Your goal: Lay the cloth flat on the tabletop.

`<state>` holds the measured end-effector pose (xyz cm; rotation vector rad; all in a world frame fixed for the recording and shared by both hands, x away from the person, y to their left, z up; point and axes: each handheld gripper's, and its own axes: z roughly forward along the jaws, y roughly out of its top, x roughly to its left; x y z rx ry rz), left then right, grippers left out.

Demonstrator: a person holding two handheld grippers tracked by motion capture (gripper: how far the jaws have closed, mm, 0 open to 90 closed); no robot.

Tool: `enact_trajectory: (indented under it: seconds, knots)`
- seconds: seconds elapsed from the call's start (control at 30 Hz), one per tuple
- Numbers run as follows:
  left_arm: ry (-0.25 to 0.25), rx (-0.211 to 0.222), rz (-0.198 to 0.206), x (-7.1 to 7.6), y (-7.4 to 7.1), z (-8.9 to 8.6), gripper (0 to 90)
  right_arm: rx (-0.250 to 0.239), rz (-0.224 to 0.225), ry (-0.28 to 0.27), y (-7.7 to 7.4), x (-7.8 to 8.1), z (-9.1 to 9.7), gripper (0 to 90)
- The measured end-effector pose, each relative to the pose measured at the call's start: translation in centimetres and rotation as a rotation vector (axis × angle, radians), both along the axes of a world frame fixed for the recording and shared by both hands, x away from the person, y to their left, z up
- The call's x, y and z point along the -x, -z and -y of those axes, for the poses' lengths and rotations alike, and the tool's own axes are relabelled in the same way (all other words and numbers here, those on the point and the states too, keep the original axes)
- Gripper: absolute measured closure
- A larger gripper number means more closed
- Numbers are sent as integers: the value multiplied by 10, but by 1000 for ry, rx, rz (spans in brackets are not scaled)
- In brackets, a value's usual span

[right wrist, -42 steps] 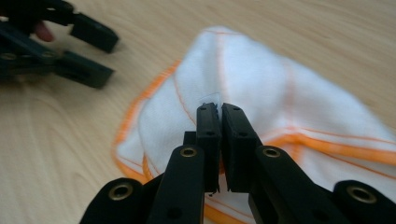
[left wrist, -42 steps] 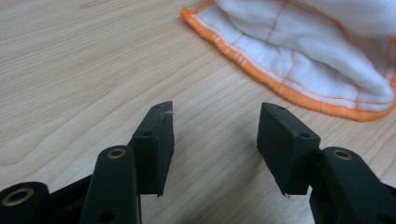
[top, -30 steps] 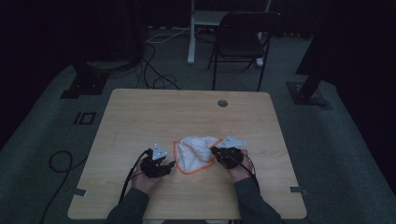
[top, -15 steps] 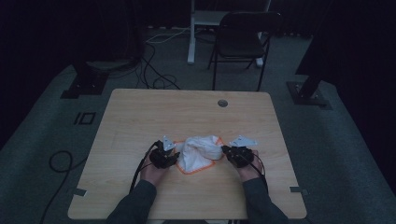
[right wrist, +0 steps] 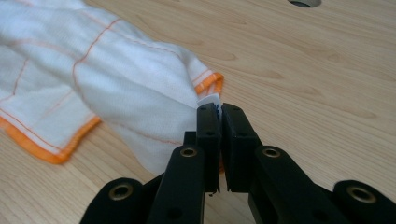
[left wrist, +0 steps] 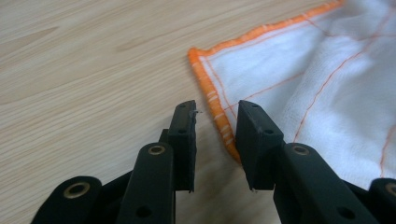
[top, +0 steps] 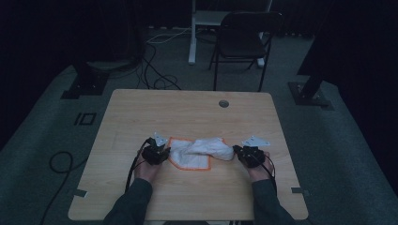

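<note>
A white cloth with an orange stitched edge (top: 195, 152) lies on the light wooden table (top: 187, 112), in the near middle part. The left gripper (left wrist: 215, 122) sits at the cloth's left edge. Its jaws have just been closing, with the orange edge between them, but a gap shows on both sides. The right gripper (right wrist: 220, 109) is clamped tight on the cloth's right end, which is bunched up.
</note>
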<state>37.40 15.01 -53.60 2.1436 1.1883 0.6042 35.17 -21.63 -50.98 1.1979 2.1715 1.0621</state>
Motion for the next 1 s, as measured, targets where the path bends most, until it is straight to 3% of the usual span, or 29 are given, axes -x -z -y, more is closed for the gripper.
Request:
enact_trajectory:
  seconds: [0.13, 0.3, 0.37, 0.53, 0.7, 1.0]
  knots:
    - [-42, 2, 2, -5, 0, -9, 684, -2, 0, 4, 0, 0, 2, 865]
    - [-63, -12, -3, -4, -2, -5, 612, 0, 0, 1, 0, 0, 0, 865]
    - [-25, -2, 12, 3, -7, -1, 600, 2, -2, -1, 1, -1, -1, 865]
    - [11, 36, 36, 14, -16, 3, 594, 3, -2, 0, 1, -1, -2, 866]
    - [49, 143, 33, 25, -19, 0, 596, 3, -3, 0, 0, -2, -2, 865]
    - [150, 162, 26, 43, -25, 14, 663, 1, -5, 4, 0, -3, -4, 866]
